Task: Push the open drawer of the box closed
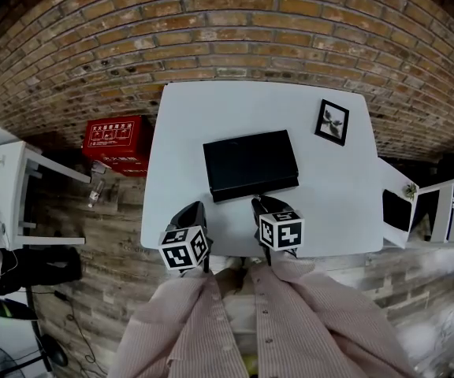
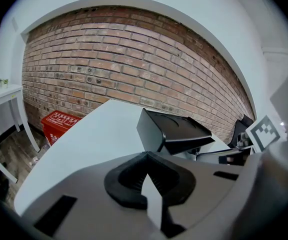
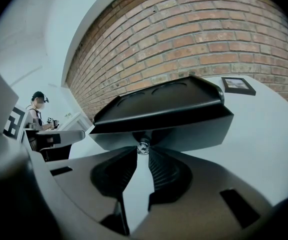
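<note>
Evidently the right gripper's [image 3: 143,153] jaws pinch the small silver knob [image 3: 143,147] on the drawer front [image 3: 196,131] of the flat black plastic box [image 1: 251,162] mid white table [image 1: 211,109], probably to guide it shut, while the left gripper's [image 2: 146,158] jaws sit together, empty.

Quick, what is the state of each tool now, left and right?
Left tool: closed, holding nothing.
Right tool: closed on the drawer knob.

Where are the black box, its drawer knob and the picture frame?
black box [image 1: 251,164], head view, middle of its top face.
drawer knob [image 3: 143,148], right gripper view, its clear head.
picture frame [image 1: 332,122], head view, centre of its picture.
</note>
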The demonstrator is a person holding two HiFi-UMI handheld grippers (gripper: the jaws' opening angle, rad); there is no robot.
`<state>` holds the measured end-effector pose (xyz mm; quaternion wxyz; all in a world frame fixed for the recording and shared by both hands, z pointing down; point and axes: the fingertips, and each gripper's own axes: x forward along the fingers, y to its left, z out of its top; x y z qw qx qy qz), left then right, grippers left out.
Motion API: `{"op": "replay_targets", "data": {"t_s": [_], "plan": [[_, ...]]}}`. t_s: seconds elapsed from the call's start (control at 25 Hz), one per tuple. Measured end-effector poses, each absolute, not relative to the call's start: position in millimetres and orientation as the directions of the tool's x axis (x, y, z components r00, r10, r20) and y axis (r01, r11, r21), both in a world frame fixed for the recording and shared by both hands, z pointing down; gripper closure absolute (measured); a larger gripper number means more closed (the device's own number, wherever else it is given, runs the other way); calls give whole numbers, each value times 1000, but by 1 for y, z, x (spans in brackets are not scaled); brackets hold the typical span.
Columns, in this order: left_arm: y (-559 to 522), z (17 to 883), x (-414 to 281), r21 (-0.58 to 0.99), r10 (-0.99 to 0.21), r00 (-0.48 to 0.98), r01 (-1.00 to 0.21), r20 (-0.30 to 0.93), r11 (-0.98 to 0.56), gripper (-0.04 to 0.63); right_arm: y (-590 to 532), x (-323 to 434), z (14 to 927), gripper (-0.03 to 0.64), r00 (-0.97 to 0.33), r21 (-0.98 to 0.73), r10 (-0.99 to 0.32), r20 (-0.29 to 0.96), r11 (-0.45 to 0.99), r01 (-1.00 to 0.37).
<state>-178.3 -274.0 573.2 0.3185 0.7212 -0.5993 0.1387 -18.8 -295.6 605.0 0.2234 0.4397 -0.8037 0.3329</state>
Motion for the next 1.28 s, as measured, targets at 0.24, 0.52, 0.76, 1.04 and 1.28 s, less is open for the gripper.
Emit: {"op": "replay_targets", "data": {"t_s": [0.24,0.52,0.76,1.04,1.28], "plan": [[-278,571,-181,289,-781,235,-954,579,-73,600,-303,-21,605,541,-517,-338,-560,647,398,-853],[-283,572,-184,286,-783,231,-956,578,-70,601,-310,-24,605,541,-518,-337,-565,643,398,-853],[-286,571,-186,286,-784,227,-956,577,-66,600,-315,-24,605,541,-514,-333,-569,641,397,-855],[-290,571,-187,287,-785,226,-956,576,-64,601,-317,-25,605,541,-516,-333,-567,641,401,-854],[-293,570,-186,286,-785,234,-955,573,-75,600,-319,-26,605,541,-512,-326,-570,643,402,-856]]}}
